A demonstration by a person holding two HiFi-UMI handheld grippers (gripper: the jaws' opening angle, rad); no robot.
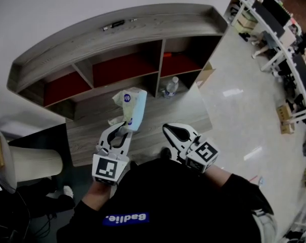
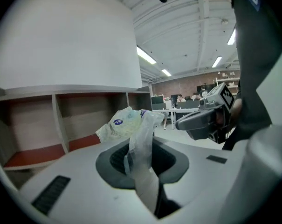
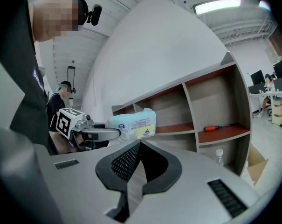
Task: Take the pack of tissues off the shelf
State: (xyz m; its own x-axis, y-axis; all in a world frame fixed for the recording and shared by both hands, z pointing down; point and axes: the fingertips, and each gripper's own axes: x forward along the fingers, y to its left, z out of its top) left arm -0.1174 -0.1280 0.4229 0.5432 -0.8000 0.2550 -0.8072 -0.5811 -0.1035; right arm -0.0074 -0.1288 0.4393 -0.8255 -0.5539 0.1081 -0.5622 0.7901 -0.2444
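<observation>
Pack of tissues [image 1: 132, 105]: a soft, crinkled plastic wrapper in pale blue and cream, with a round dark-blue logo. The print is too small to read.
Where it is: centre of the head view, off the shelf [image 1: 117, 39] and held in the air over the tabletop [image 1: 188, 113].
Your left gripper [image 1: 122, 131]: the jaws are nearly together, pinching the thin flap of wrapper at the pack's end.
Your right gripper [image 1: 168, 129]: the jaw tips are closed on each other and hold nothing. It sits lower centre-right, apart from the pack.
Markers: each gripper carries a cube with black-and-white square patterns.
Shelf: grey wood grain, with open compartments that have red floors.
Right compartment: a screwdriver [image 3: 217, 128] with an orange handle.
Bottle [image 1: 170, 86]: clear plastic, standing below that compartment.
Shirt lettering [image 1: 125, 218]: white on a blue strip, upside down.
</observation>
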